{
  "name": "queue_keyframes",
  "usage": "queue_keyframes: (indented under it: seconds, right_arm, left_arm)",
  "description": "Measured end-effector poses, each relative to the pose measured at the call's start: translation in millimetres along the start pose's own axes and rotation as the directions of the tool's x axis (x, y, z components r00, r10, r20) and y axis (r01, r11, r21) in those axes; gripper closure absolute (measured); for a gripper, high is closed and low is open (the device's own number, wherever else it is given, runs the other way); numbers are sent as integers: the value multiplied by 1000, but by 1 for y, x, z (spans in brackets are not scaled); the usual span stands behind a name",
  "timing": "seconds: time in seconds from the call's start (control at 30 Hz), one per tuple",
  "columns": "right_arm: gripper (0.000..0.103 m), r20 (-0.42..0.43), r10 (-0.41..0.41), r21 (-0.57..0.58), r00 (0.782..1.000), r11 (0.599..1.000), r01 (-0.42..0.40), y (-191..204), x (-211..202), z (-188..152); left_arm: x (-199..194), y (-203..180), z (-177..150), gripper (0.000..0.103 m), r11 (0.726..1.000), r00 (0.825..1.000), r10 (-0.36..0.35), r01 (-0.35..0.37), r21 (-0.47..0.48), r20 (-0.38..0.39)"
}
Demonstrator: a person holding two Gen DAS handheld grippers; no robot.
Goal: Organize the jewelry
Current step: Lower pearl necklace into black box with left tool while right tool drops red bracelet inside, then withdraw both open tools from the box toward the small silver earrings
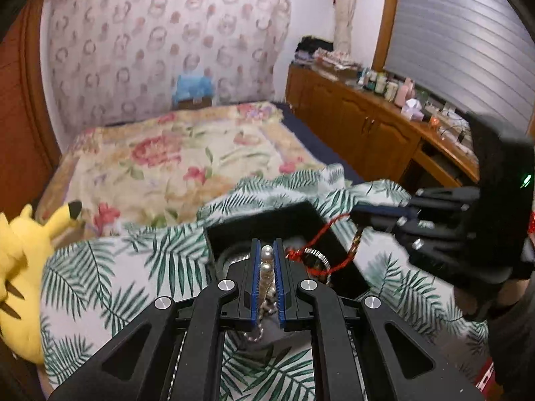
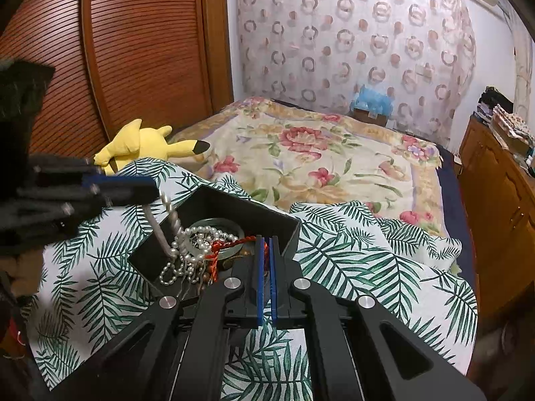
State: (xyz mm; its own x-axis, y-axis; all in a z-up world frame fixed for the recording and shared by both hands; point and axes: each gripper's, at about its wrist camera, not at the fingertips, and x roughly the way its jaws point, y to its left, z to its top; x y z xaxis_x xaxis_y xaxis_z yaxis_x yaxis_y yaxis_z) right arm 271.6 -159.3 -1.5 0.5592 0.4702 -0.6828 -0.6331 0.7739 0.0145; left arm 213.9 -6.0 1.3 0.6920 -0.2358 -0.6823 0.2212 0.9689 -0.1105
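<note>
A black open box (image 2: pixel 267 219) sits on a palm-leaf cloth (image 2: pixel 351 260) on the bed and holds tangled jewelry. My left gripper (image 1: pixel 266 245) is shut on a white pearl necklace (image 1: pixel 266 267); in the right wrist view (image 2: pixel 147 190) the pearl necklace (image 2: pixel 197 237) hangs from it into the box. My right gripper (image 2: pixel 266 239) is shut on a red cord (image 2: pixel 230 244); in the left wrist view (image 1: pixel 354 214) the red cord (image 1: pixel 321 234) runs from it down to a round bangle (image 1: pixel 317 255) in the box (image 1: pixel 267 224).
A yellow plush toy (image 2: pixel 140 143) lies left of the cloth by the wooden wardrobe (image 2: pixel 133 50). A floral bedspread (image 2: pixel 317 160) stretches behind. A wooden dresser (image 1: pixel 367 123) crowded with bottles stands on the right.
</note>
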Motion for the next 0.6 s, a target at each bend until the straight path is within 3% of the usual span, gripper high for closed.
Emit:
queue_keyframes:
  seconds: [0.13,0.2,0.27,0.4,0.47,0.6]
  right_arm:
    - [99,-5,2,-2,1000,1000,-2,3,5,0]
    - [99,-8,9,-1,1000,1000,-9,6,10,-1]
    - [99,-15,21,6,1000,1000,-21,8,16,-2]
    - [98,-40,43,11,998,999,-42,14,29,-6]
    - [98,-48,49,4,998,999,-49,18,33,-8]
    - [95,-48,55,6,997,998,-55,20,34,-9]
  left_arm:
    - [8,3,-11,96,1000,1000,10,-10,-17,-30]
    - [8,5,-14,91,1000,999,11,-12,-23,-35]
    - [7,7,-16,75,999,999,20,-21,-29,-36]
    - [3,12,-24,70,998,999,29,-31,-47,-43]
    - [0,15,-30,63,998,998,33,-36,-53,-50]
    - [-7,14,-45,61,998,997,42,-45,-49,-64]
